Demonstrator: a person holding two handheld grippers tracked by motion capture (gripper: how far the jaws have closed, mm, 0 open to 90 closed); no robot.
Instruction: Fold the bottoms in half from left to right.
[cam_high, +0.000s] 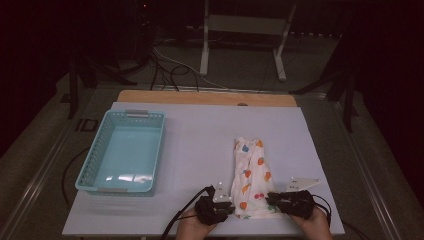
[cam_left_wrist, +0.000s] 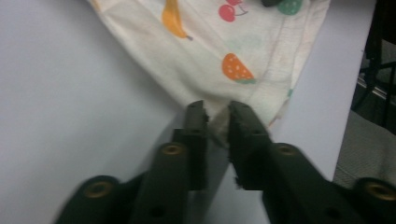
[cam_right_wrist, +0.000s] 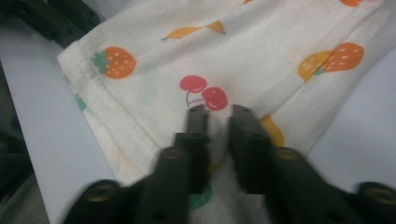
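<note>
Two tongs: you hold one in each hand at the near end of the cloth (cam_high: 251, 172), the left tongs (cam_high: 220, 206) on its near-left corner, the right tongs (cam_high: 280, 200) on its near-right edge.
Left tongs: your jaws are clamped on the cloth's corner; in the left gripper view (cam_left_wrist: 217, 112) a small pinch of fabric sits between the tips.
Right tongs: your jaws are nearly together over the hem; in the right gripper view (cam_right_wrist: 218, 112) they rest on the fabric beside the cherry print, and a fold looks nipped between them, though that is not fully certain.
Step in hand: you seem to be taking hold of the near edge to fold the cloth or lift it.
Next move: both hands should rise together and carry the near edge away from you, keeping it level so neither corner slips out.
Cloth: cream fabric with fruit prints, folded into a long narrow strip that stretches away from your tongs; a stitched hem runs along its near end.
Basket (cam_high: 159, 150): pale blue, well to the left of your left tongs and farther from you, nothing in it.
Table (cam_high: 200, 145): white top under the cloth.
</note>
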